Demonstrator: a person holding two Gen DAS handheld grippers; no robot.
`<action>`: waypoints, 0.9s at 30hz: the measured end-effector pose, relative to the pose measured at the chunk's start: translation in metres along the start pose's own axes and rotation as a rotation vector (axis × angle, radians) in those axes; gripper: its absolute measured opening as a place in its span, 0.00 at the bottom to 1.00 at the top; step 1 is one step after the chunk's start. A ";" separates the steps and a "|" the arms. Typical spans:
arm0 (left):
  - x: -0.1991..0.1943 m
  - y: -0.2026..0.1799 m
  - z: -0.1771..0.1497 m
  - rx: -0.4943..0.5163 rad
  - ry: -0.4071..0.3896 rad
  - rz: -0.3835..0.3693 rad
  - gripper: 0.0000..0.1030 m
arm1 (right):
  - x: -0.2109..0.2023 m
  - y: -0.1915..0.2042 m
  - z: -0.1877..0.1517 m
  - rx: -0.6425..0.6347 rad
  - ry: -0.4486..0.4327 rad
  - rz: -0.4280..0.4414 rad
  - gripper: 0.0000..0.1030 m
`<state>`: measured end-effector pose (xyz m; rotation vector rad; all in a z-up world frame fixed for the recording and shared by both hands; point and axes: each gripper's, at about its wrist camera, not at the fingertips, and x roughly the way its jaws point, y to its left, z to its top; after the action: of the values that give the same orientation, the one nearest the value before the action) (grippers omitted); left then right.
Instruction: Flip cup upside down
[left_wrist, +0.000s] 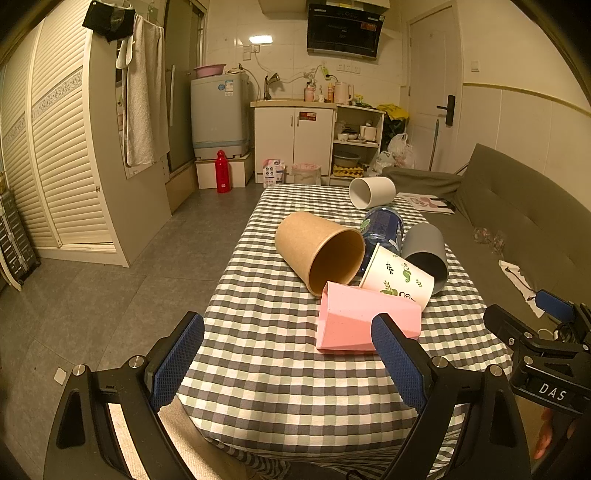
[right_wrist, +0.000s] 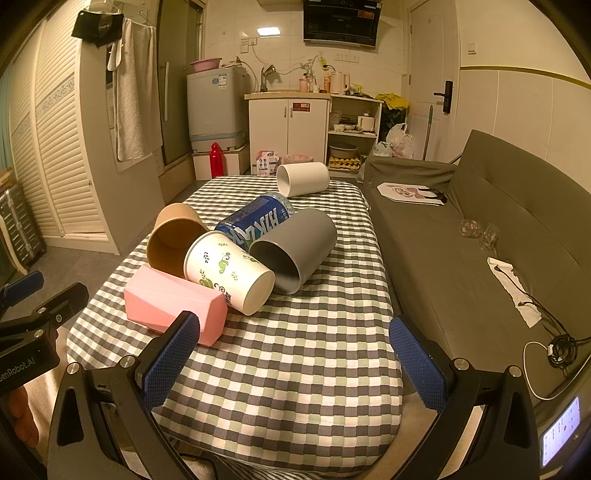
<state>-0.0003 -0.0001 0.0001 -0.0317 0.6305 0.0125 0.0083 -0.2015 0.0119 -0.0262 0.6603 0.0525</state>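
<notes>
Five cups tipped on their sides atop the checked tablecloth (right_wrist: 295, 350) — pink faceted cup (right_wrist: 173, 306) nearest, leaning against the leaf-print paper cup (right_wrist: 229, 273), kraft cup (right_wrist: 173, 236) and grey cup (right_wrist: 295, 251); white cup (right_wrist: 303, 179) well apart at the far end. Jammed among them, a blue bottle (right_wrist: 255, 219). Left gripper (left_wrist: 288, 362) and right gripper (right_wrist: 295, 362) both spread wide, holding nothing — likely poised back at the near edge to choose a cup.

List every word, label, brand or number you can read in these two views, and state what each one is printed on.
"DAS": black body of the right claw, seen from the left wrist view.
"enRobot.AI", first letters cut off: black body of the left claw.
Large white characters on the blue-labelled plastic bottle: stylised, not readable.
Stickers on the pale blue washing machine, white cabinet door and phone screen: too small.
</notes>
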 end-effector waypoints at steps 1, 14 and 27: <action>0.000 0.000 0.000 0.000 0.000 0.000 0.92 | 0.000 0.000 0.000 -0.001 0.000 0.000 1.00; 0.000 0.000 0.000 0.000 0.000 0.000 0.92 | 0.000 0.001 0.000 -0.001 0.001 0.000 1.00; 0.008 0.000 0.003 -0.010 0.033 0.004 0.92 | 0.001 0.004 0.002 -0.001 0.015 0.004 1.00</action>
<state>0.0079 0.0001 -0.0016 -0.0398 0.6633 0.0192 0.0105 -0.1972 0.0128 -0.0266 0.6751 0.0569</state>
